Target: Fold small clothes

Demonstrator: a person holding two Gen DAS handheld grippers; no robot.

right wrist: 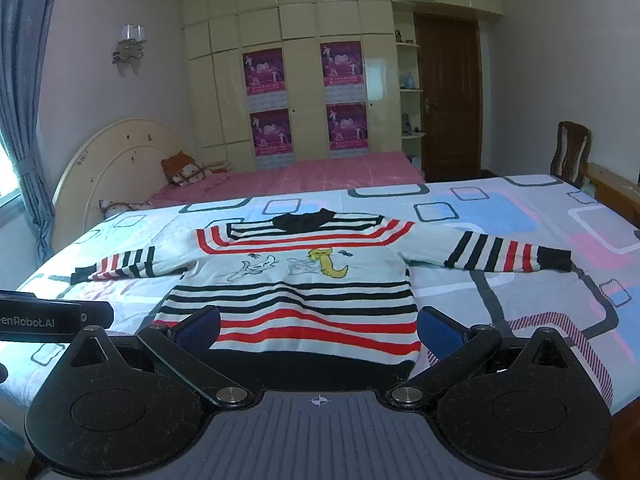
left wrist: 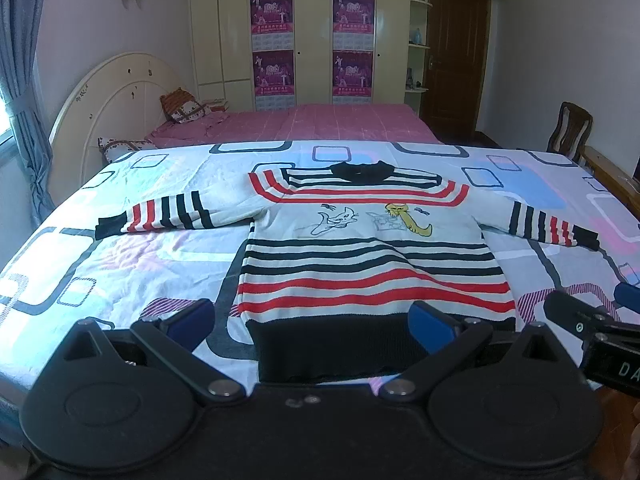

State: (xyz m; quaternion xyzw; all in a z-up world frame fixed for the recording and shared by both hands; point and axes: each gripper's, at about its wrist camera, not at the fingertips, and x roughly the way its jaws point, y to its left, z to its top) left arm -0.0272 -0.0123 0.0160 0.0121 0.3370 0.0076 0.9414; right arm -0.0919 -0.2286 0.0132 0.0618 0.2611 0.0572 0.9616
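Left gripper [left wrist: 312, 320]: nearest item in the left wrist view. Fingers spread wide, blue pads [left wrist: 430, 322] facing in, nothing held. It hangs at the near edge of the bed, with the sweater's dark hem showing between the fingers.

Right gripper [right wrist: 319, 326]: nearest item in the right wrist view. Fingers likewise spread, holding nothing. It lines up on the hem's right half; whether either pad touches the cloth cannot be told. Each gripper shows at the edge of the other's view, so they sit side by side.

Sweater [left wrist: 368, 264]: small knit, white with black and red stripes, a black hem and collar, and cartoon figures on the chest. It lies face up and flat on the sheet, hem toward the grippers, collar away. Both sleeves are stretched straight out to the sides, cuffs well apart from the body.

Sheet [left wrist: 120, 256]: pale, printed with rounded rectangles, covering the near bed under the sweater.

Pink bed [left wrist: 320, 124]: beyond, with a pillow [left wrist: 182, 110] at a cream headboard.

Wardrobe [left wrist: 312, 32]: far wall, four purple posters on its doors. Brown door and a chair to the right, curtain at the left.

Progress: judged at the start. The sweater is spread out and smooth, but no fold shows. Left to do: sleeves in, sides in, hem up to collar.
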